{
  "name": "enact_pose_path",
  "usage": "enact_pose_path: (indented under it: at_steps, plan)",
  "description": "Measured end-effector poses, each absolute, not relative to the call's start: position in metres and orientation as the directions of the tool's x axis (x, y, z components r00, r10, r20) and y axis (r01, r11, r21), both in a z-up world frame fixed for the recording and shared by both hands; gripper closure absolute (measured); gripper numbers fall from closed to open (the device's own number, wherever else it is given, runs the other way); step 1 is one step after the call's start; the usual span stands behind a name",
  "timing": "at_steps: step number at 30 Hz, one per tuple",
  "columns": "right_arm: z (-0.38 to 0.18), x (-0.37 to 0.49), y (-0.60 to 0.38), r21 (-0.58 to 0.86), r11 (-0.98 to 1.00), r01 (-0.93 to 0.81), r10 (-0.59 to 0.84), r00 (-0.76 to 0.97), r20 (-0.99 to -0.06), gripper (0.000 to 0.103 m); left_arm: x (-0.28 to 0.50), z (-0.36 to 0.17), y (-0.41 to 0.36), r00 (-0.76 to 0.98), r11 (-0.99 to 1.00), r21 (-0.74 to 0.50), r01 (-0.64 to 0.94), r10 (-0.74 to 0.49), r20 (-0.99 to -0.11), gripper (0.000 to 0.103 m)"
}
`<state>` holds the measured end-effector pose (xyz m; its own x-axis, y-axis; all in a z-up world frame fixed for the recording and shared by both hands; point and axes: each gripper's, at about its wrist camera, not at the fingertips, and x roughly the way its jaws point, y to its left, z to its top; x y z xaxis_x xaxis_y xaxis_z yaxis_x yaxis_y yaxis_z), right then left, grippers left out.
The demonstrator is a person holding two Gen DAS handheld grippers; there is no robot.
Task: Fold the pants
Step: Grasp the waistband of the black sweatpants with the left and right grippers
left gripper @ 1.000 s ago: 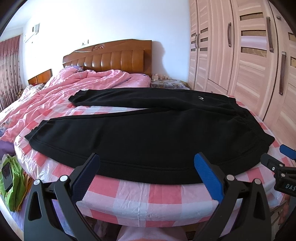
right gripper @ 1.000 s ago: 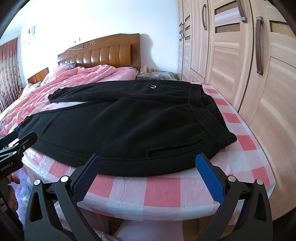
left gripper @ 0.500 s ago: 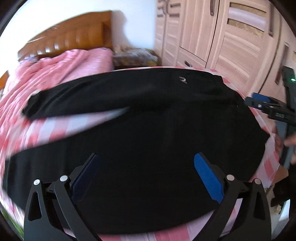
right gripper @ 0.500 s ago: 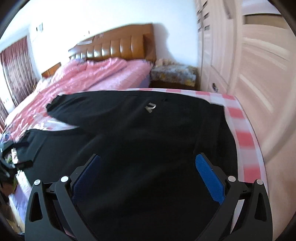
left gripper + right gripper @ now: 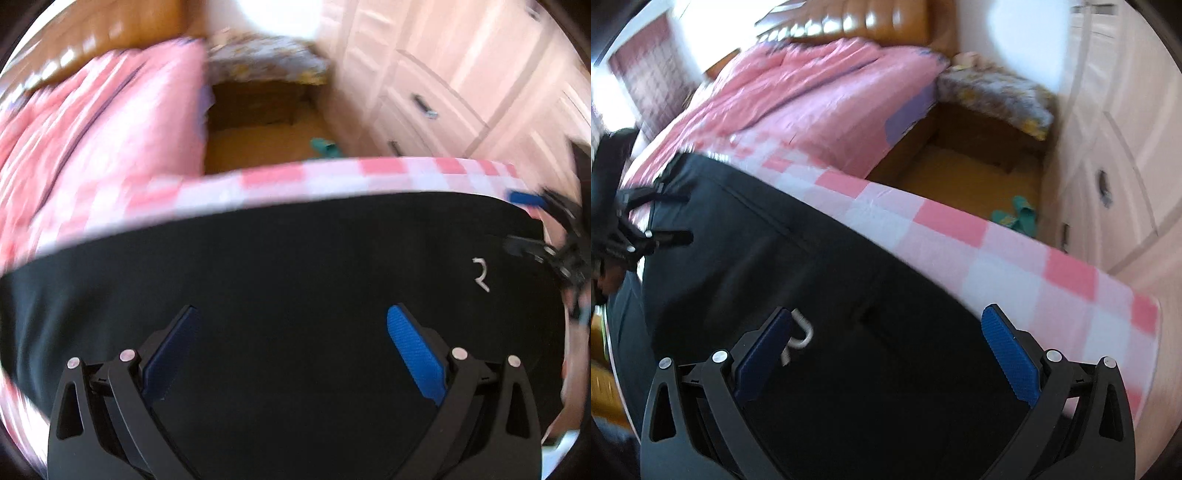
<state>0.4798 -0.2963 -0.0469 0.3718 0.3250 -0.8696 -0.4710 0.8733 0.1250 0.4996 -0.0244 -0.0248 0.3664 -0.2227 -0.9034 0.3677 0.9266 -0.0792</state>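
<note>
Lying flat across the checked cloth (image 5: 1008, 258), the black pants (image 5: 295, 266) fill the space under both tools, the left gripper (image 5: 293, 354) and right gripper (image 5: 886, 354) each spread wide just above them, probably to pinch the far edge for a fold.
</note>
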Motion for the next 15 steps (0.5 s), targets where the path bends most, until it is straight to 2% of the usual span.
enact_pose_path:
  at_steps: [4, 7, 10, 11, 12, 13, 14, 15]
  plan:
    - [-0.058, 0.496, -0.289, 0.114, 0.816, -0.567, 0.336, 0.304, -0.891, 0.004, 0.505, -0.018, -0.037, 0.351, 0.761, -0.087, 0.643, -0.393, -0.85, 0.002]
    - [-0.064, 0.5, -0.289, 0.113, 0.782, -0.613, 0.341, 0.269, -0.901, 0.004, 0.504, -0.019, -0.045, 0.358, 0.608, 0.025, 0.793, -0.432, -0.828, 0.002]
    - [-0.067, 0.497, -0.29, 0.131, 0.745, -0.654, 0.369, 0.241, -0.898, 0.007, 0.515, -0.028, -0.05, 0.27, 0.497, 0.03, 0.867, -0.419, -0.867, 0.004]
    - [-0.066, 0.494, -0.289, 0.114, 0.729, -0.675, 0.368, 0.246, -0.897, 0.014, 0.517, -0.03, -0.052, 0.257, 0.483, 0.03, 0.875, -0.412, -0.874, 0.011]
    - [-0.064, 0.49, -0.29, 0.111, 0.716, -0.689, 0.378, 0.249, -0.892, 0.029, 0.523, -0.033, -0.054, 0.229, 0.463, 0.014, 0.886, -0.412, -0.882, 0.016]
    - [-0.061, 0.488, -0.292, 0.134, 0.703, -0.699, 0.407, 0.24, -0.881, 0.039, 0.531, -0.035, -0.054, 0.184, 0.439, -0.021, 0.898, -0.421, -0.888, 0.022]
    - [-0.058, 0.487, -0.294, 0.152, 0.698, -0.7, 0.424, 0.234, -0.875, 0.051, 0.534, -0.035, -0.051, 0.165, 0.431, -0.038, 0.901, -0.424, -0.89, 0.023]
    - [-0.057, 0.486, -0.295, 0.143, 0.699, -0.701, 0.421, 0.241, -0.875, 0.059, 0.543, -0.038, -0.053, 0.153, 0.427, -0.047, 0.903, -0.423, -0.893, 0.024]
